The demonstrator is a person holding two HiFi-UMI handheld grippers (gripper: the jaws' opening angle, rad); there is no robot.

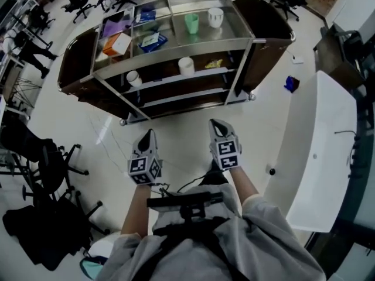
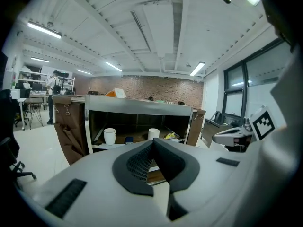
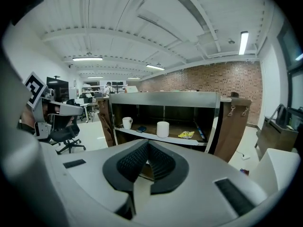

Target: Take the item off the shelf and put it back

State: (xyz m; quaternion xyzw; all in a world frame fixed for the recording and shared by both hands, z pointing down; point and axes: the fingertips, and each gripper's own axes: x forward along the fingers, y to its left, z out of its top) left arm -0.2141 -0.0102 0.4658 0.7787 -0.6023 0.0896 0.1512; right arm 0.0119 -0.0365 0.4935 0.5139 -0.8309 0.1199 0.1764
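A steel shelf cart (image 1: pixel 176 78) stands on the floor ahead of me. Its middle shelf holds a white cup (image 1: pixel 186 66), a white mug (image 1: pixel 133 78) and a yellow packet (image 1: pixel 213 64). On top sit a green cup (image 1: pixel 191 23), another white cup (image 1: pixel 215 17) and several boxes. My left gripper (image 1: pixel 149 133) and right gripper (image 1: pixel 215 123) hover side by side short of the cart, both shut and empty. The left gripper view has its jaws (image 2: pixel 152 141) closed in front of the mug (image 2: pixel 110 135). In the right gripper view the jaws (image 3: pixel 147 142) point at the cup (image 3: pixel 163 129).
Brown fabric bags (image 1: pixel 79 57) hang on both ends of the cart. Office chairs (image 1: pixel 53 163) and a black bag (image 1: pixel 41 233) crowd the left. A long white table (image 1: pixel 316 151) runs along the right, with a blue object (image 1: pixel 291 84) on the floor near it.
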